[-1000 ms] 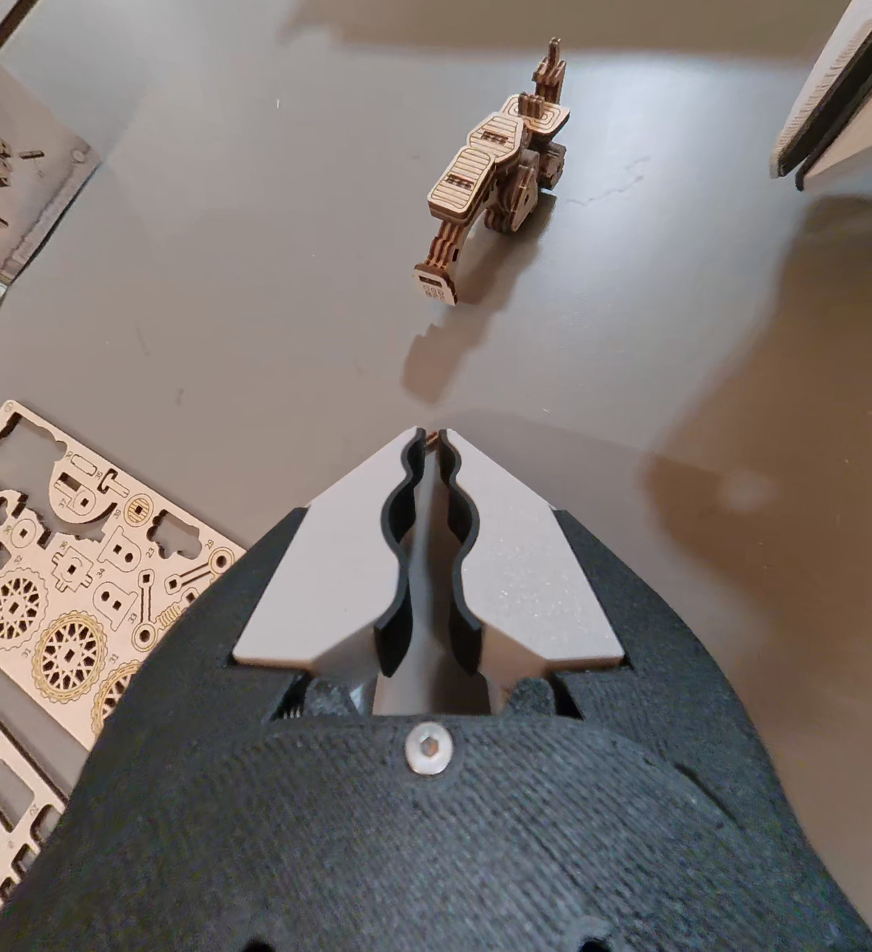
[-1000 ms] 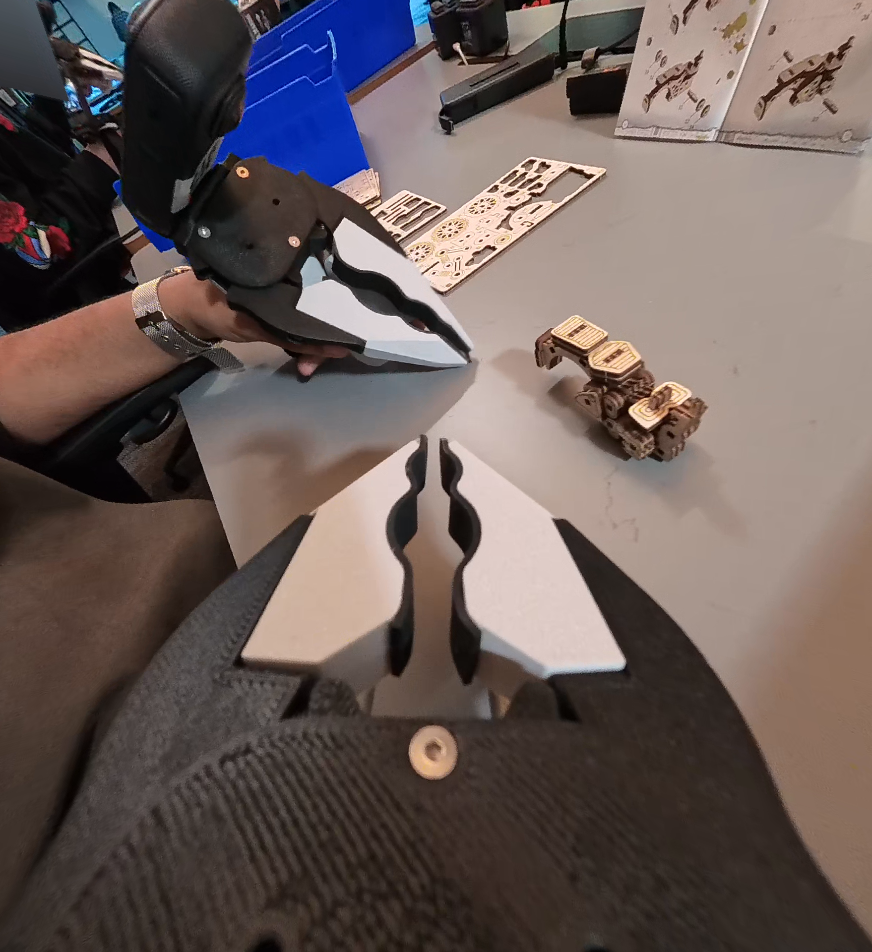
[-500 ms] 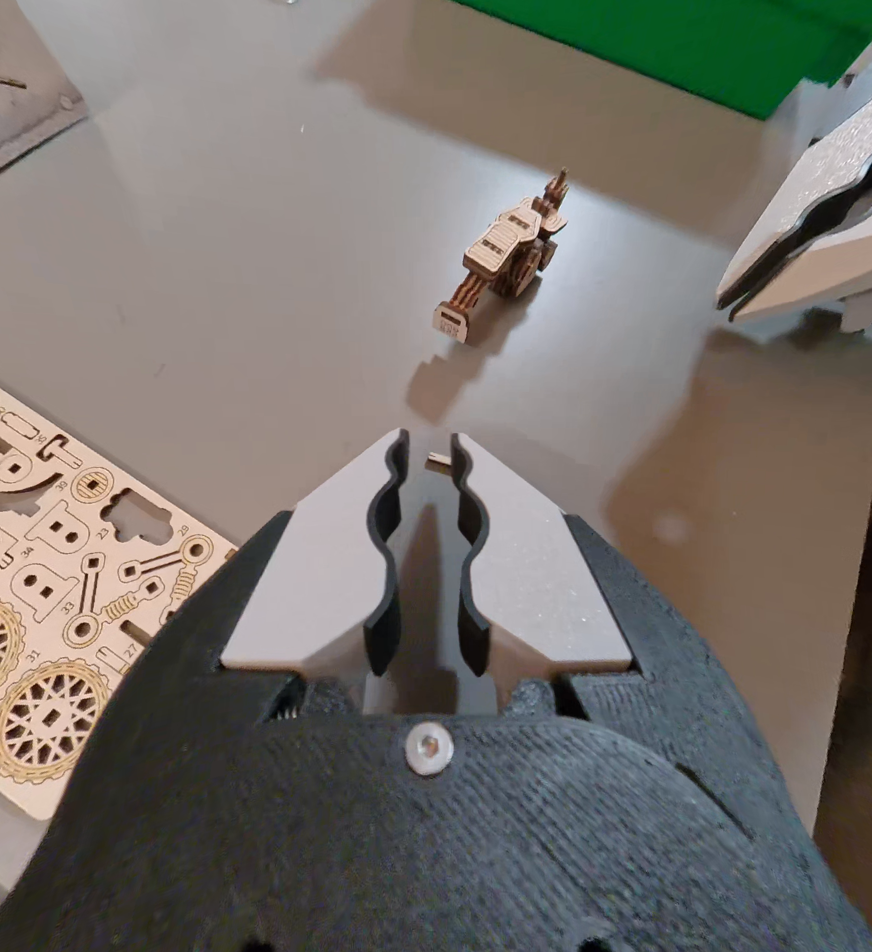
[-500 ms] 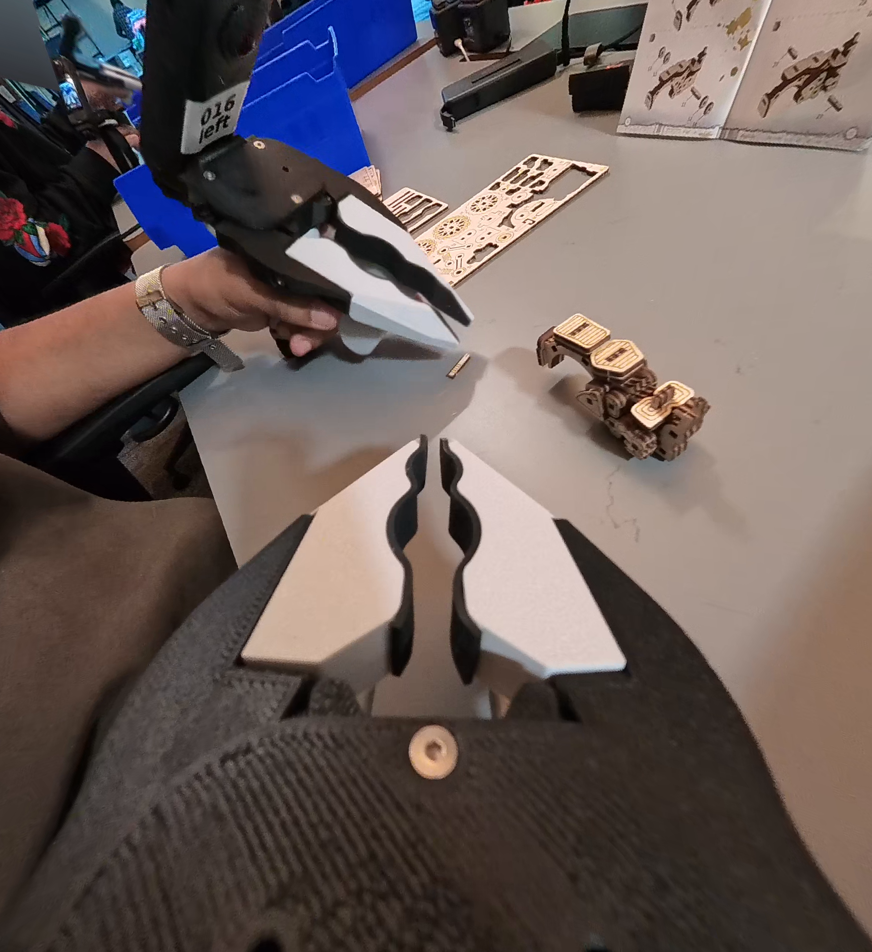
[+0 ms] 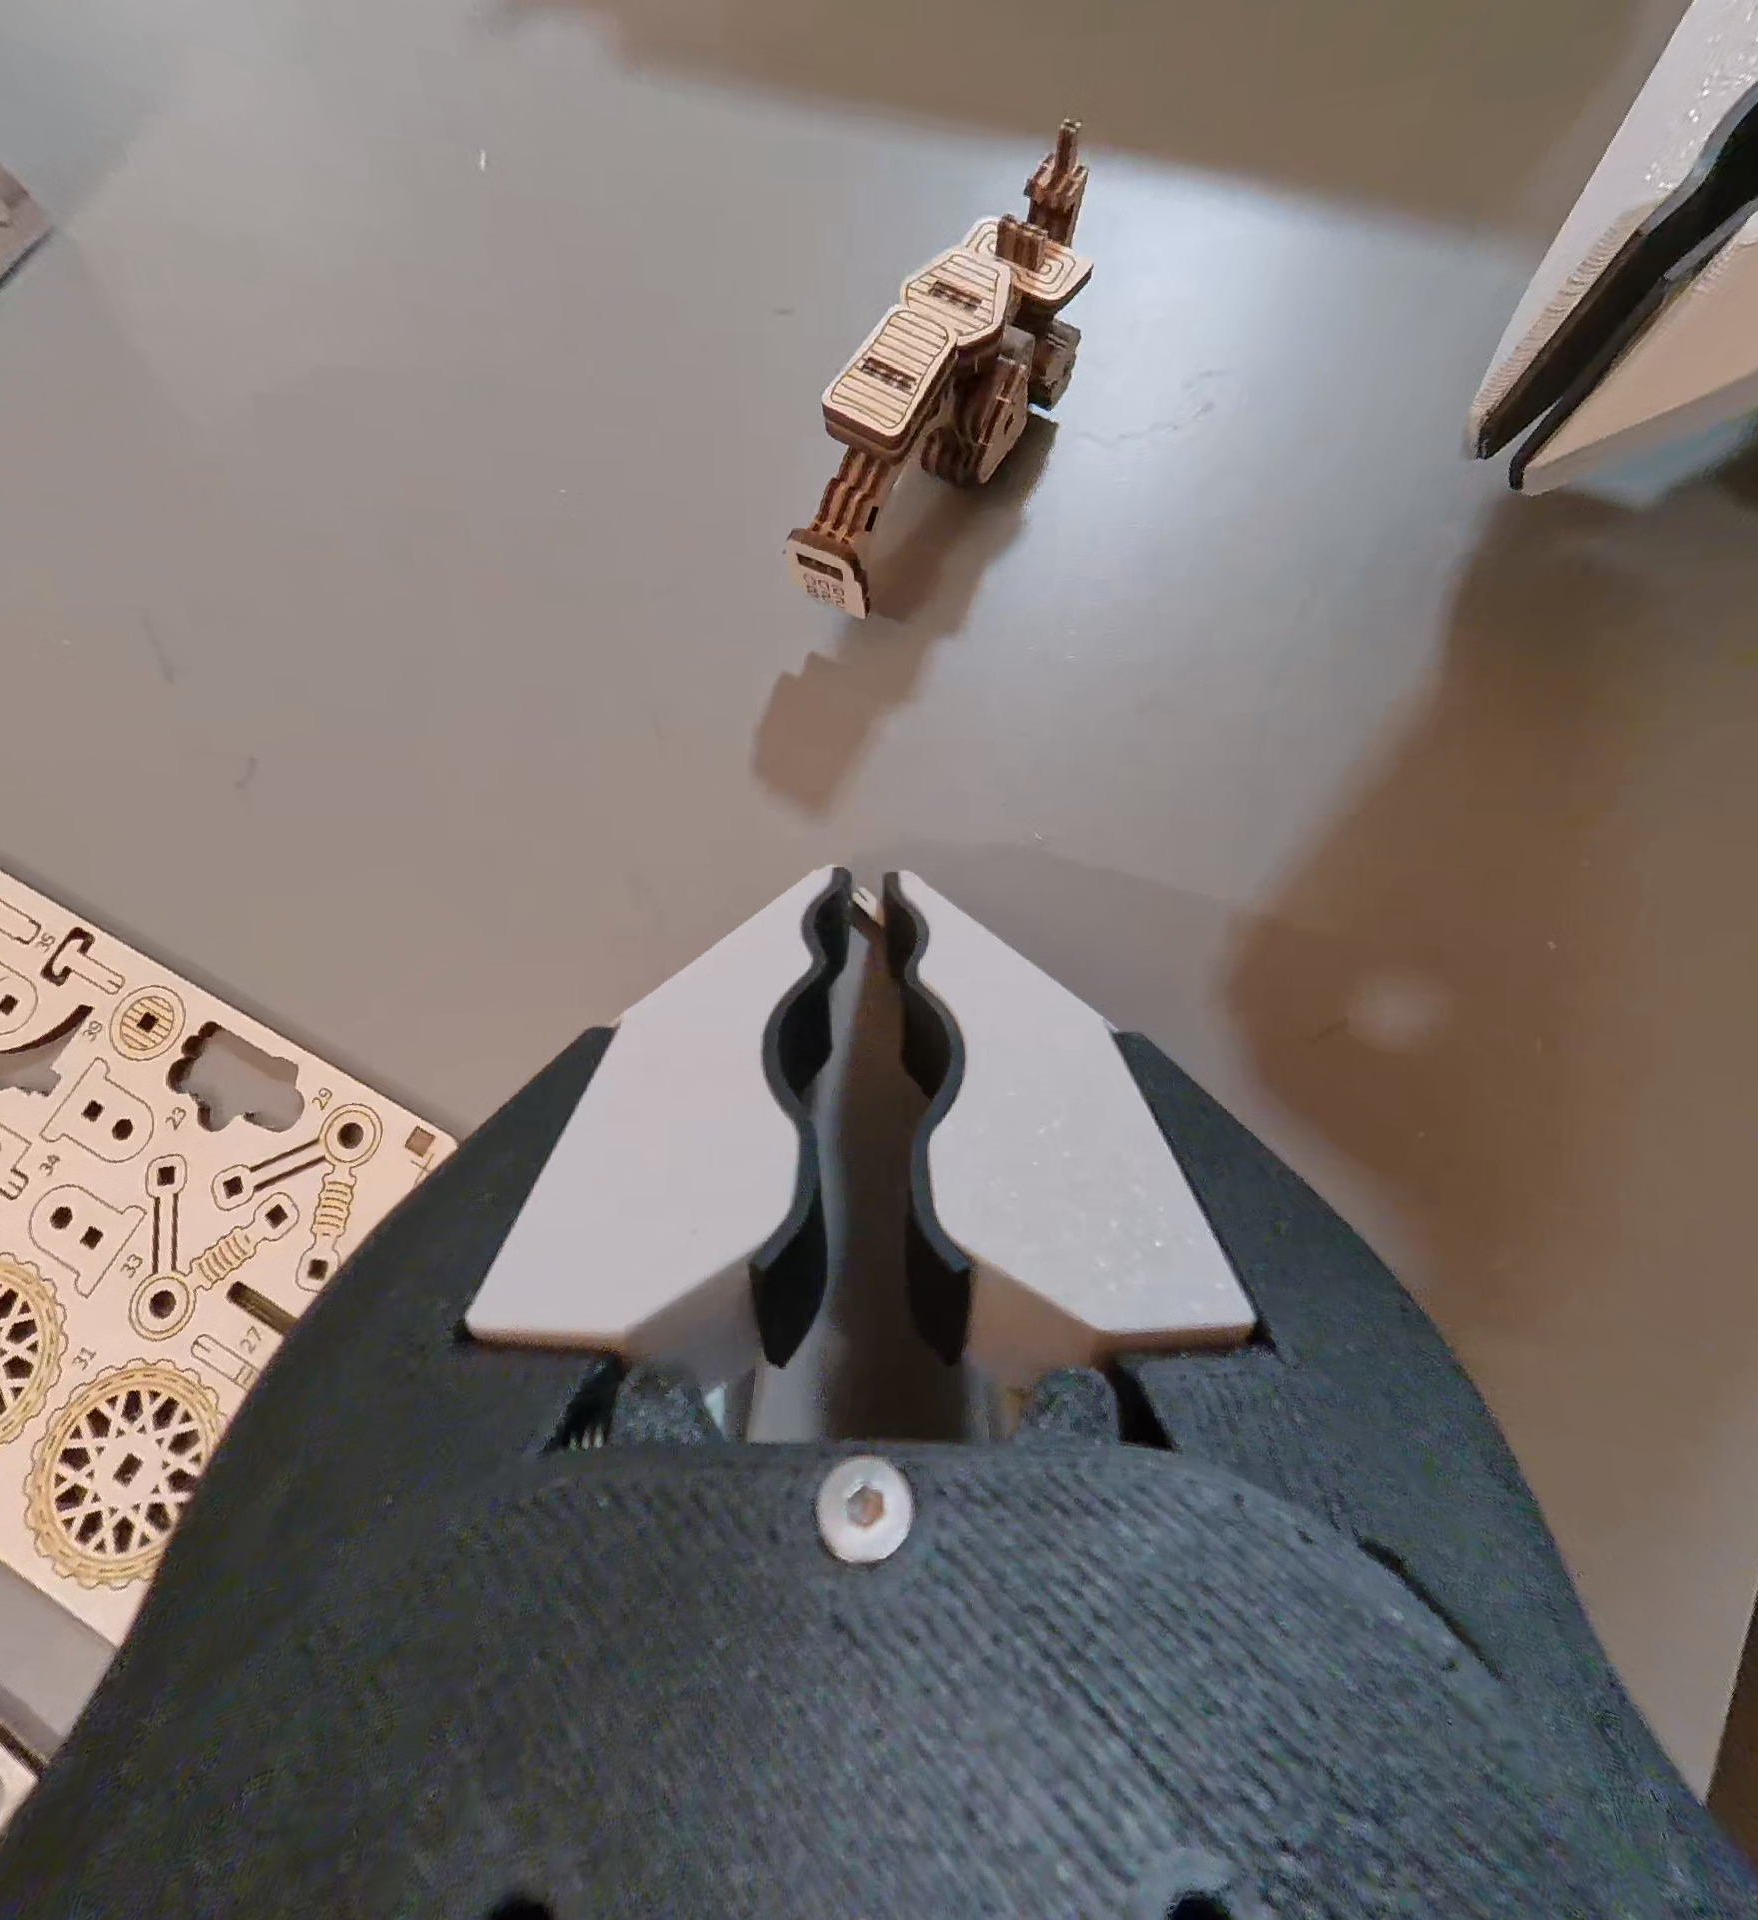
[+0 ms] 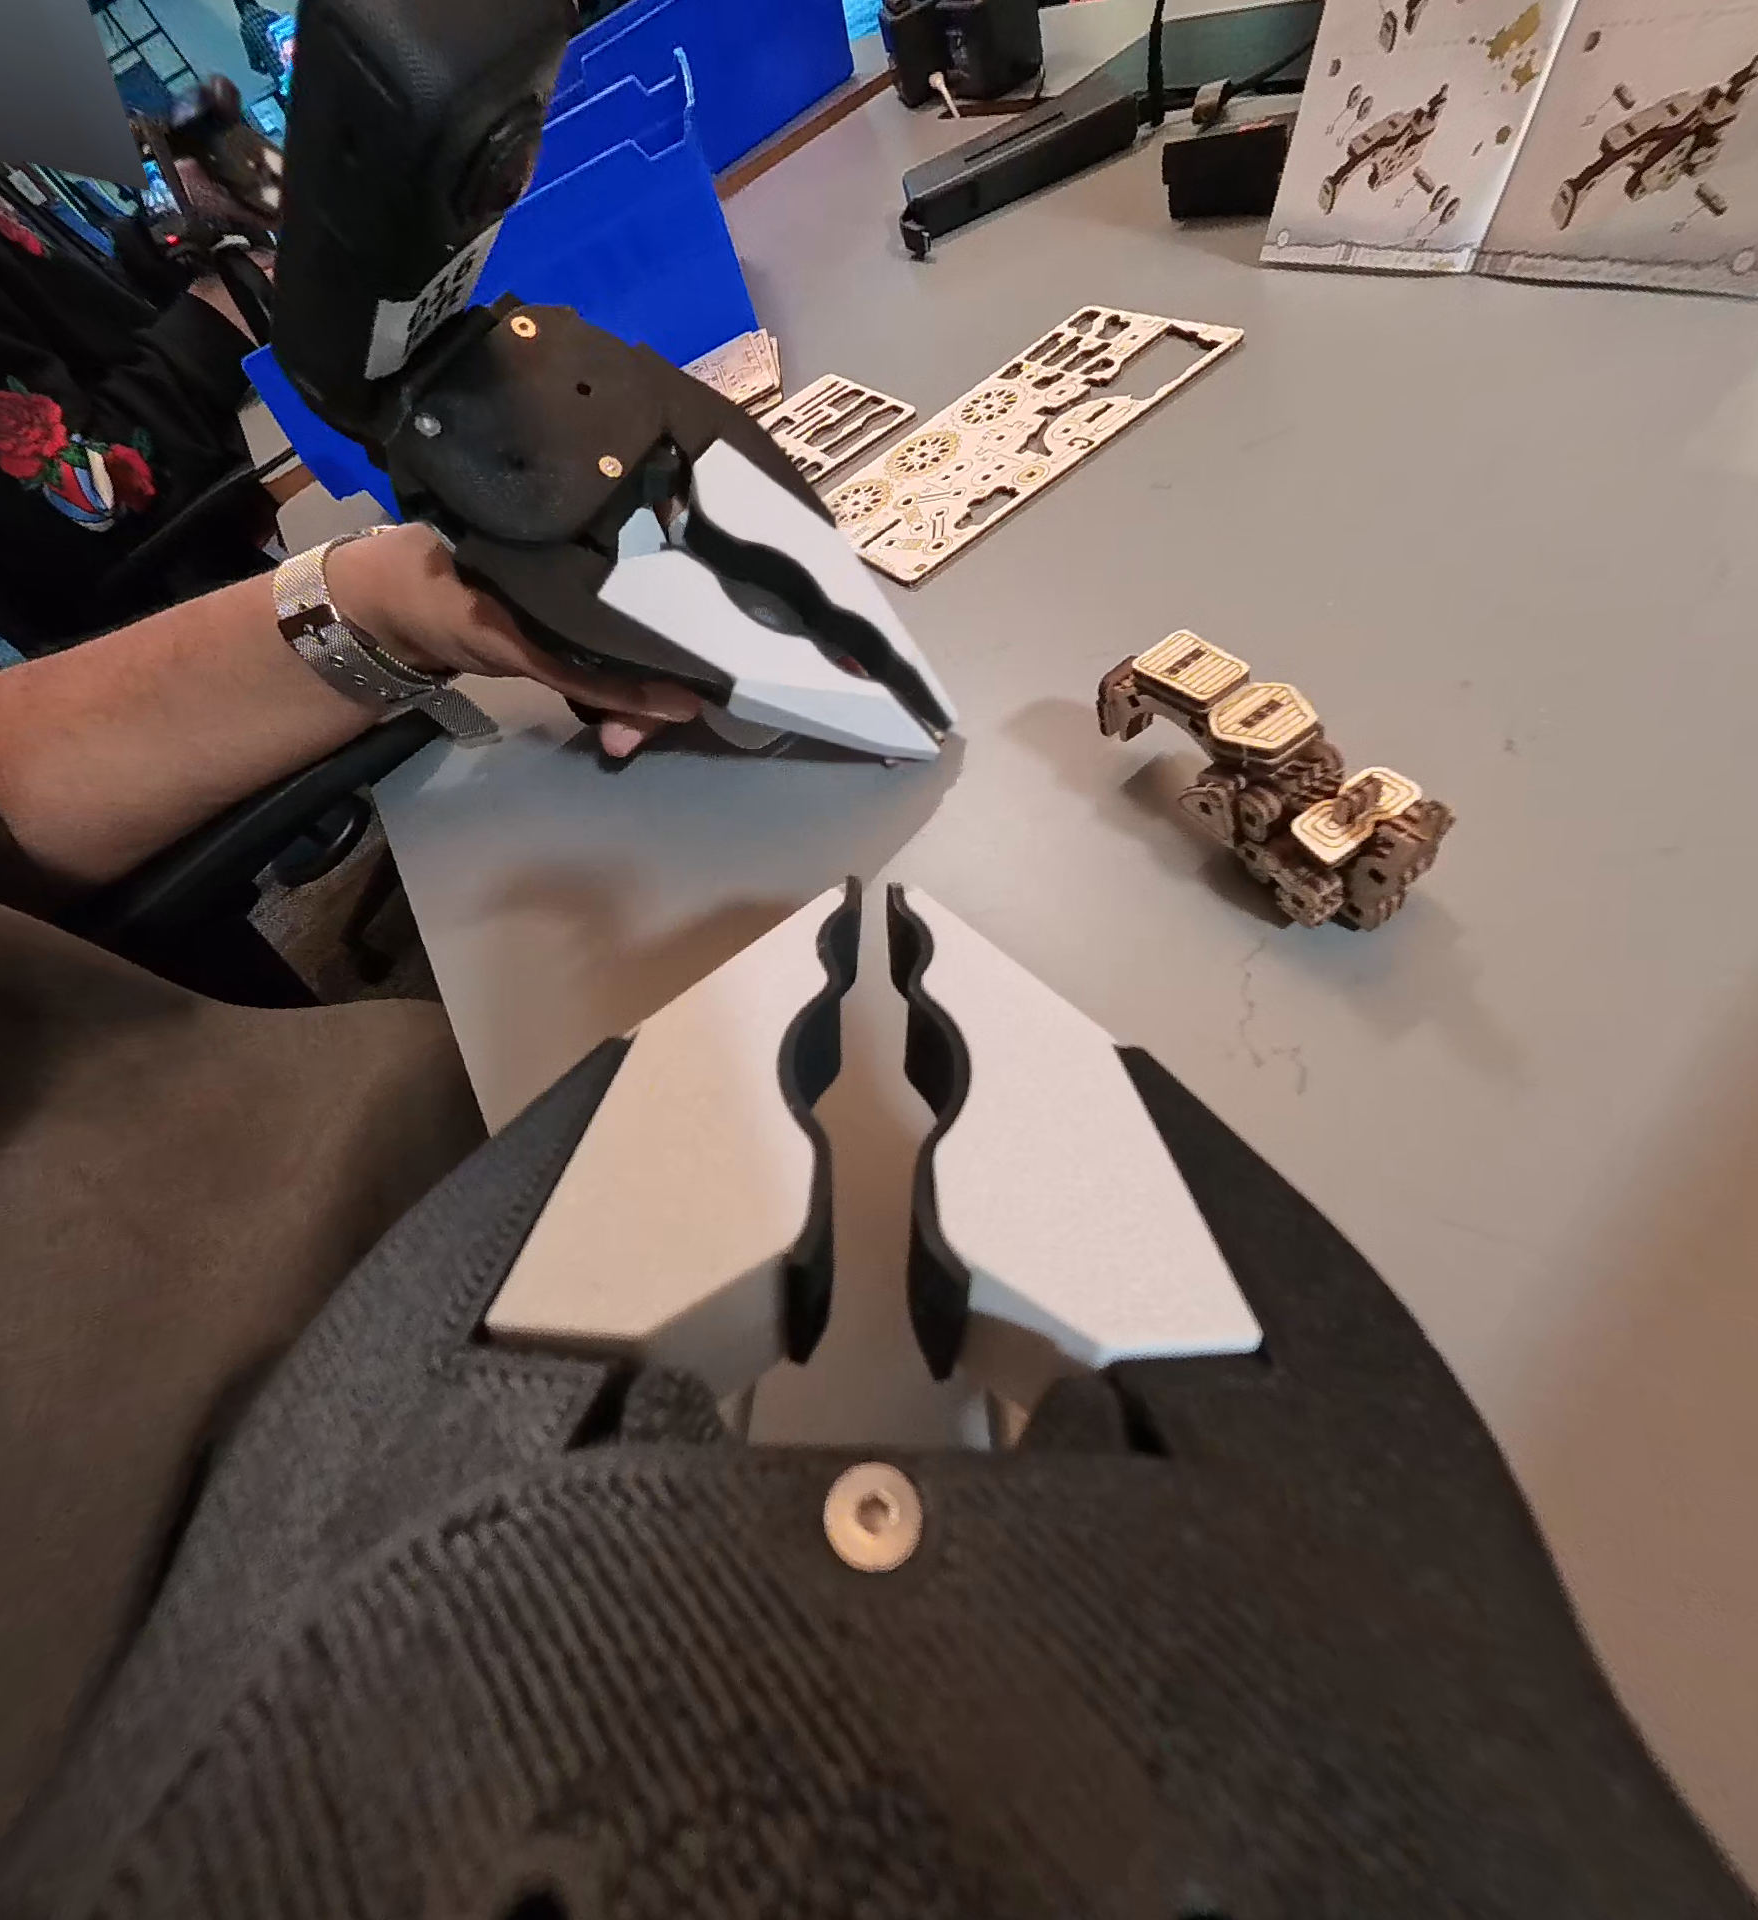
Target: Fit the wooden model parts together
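Observation:
A partly built brown wooden model (image 5: 948, 343) stands on the grey table; it also shows in the right wrist view (image 6: 1280, 790). My left gripper (image 5: 864, 883) is closed on a small wooden piece (image 5: 867, 900) that shows between its tips, low at the table, short of the model. In the right wrist view the left gripper (image 6: 942, 732) has its tips down on the table, left of the model. My right gripper (image 6: 873, 894) is almost shut with nothing in it, held above the near table edge. It shows at the upper right of the left wrist view (image 5: 1498, 462).
A flat wooden part sheet (image 5: 75, 1247) lies left of my left gripper and shows in the right wrist view (image 6: 1031, 436). An instruction booklet (image 6: 1540, 135), black devices (image 6: 1020, 145) and blue bins (image 6: 626, 208) stand at the back. The table edge (image 6: 418, 935) is near me. There is about 11 cm between the tips of the two grippers.
Half a second ago the left gripper was slightly open and raised, with the small piece lying on the table. Now it is down and closed on the piece. The right gripper has not moved.

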The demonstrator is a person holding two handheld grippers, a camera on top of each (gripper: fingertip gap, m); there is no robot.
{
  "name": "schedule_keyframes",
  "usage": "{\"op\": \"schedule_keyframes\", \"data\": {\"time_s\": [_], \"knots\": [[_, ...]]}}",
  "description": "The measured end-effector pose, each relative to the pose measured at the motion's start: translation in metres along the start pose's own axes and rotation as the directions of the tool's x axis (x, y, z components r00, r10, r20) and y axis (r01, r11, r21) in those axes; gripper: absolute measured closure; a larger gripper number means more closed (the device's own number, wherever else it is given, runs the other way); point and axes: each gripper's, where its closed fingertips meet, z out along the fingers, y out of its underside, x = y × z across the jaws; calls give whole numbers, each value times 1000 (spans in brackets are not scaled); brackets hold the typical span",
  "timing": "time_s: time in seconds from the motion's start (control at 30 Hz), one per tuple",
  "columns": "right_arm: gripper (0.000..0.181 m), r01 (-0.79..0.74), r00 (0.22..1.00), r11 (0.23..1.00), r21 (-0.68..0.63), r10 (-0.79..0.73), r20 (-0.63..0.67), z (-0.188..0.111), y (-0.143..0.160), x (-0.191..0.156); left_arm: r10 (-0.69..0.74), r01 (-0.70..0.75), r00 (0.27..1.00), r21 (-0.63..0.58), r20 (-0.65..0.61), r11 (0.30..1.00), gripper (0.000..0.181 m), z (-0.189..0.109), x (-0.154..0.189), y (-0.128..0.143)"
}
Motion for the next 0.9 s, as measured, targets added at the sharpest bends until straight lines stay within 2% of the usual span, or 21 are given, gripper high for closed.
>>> {"op": "schedule_keyframes", "data": {"time_s": [0.17, 0.3, 0.37, 0.53, 0.6, 0.7, 0.83, 0.9], "knots": [[179, 3, 1000, 1000, 0, -3, -2, 0, 0, 0, -7, 7, 1000, 12, 1, 1000, 179, -1, -1, -1], [179, 3, 1000, 1000, 0, -3, -2, 0, 0, 0, -108, 111, 993, 69, -41, 991, 176, -7, -4, -9], [179, 2, 1000, 1000, 1, -2, -2, 0, 0, 0, -164, 164, 986, 24, -26, 986, 170, -9, -8, -4], [179, -6, 1000, 1000, 6, 6, -4, -1, -1, 2, -175, 174, 985, -66, -7, 983, 159, -8, -1, 8], [178, -14, 1000, 1000, 6, 14, 2, -1, -1, 2, -173, 174, 985, -55, 20, 983, 163, -6, -3, 6], [178, -18, 1000, 1000, 5, 18, 5, -1, -1, 2, -147, 151, 986, -58, 75, 987, 179, -6, -10, 7], [178, -15, 1000, 1000, 3, 15, 4, 0, 0, 1, -142, 145, 988, -50, 63, 988, 180, -6, -7, 5], [178, -8, 1000, 1000, 1, 8, -1, 0, 0, 2, -184, 184, 983, 1, 19, 983, 180, -7, -1, -5]]}}
